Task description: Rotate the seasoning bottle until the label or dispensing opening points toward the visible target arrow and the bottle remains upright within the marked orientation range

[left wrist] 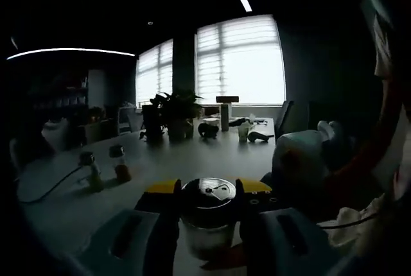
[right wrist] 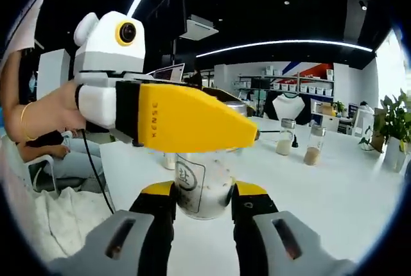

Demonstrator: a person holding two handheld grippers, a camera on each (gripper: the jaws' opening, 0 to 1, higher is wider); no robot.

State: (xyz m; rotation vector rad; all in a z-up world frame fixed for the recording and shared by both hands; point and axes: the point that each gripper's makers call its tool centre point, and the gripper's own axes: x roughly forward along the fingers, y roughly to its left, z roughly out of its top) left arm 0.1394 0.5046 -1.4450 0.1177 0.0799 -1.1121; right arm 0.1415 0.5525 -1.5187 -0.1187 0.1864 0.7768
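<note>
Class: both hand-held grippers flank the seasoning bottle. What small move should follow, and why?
Probably a slight upright twist. The left hand-held gripper and right hand-held gripper both bracket the seasoning bottle, its label visible; no target arrow can be seen, so go slowly.

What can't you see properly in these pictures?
- Bottle top: in the right gripper view the left gripper covers it.
- Label: partly behind a jaw, print too small to read.
- Target arrow: I can't find one in either view.
- Bottle sides: the left gripper view is dark and jaws flank them.
- Two far jars: contents too small to tell.
</note>
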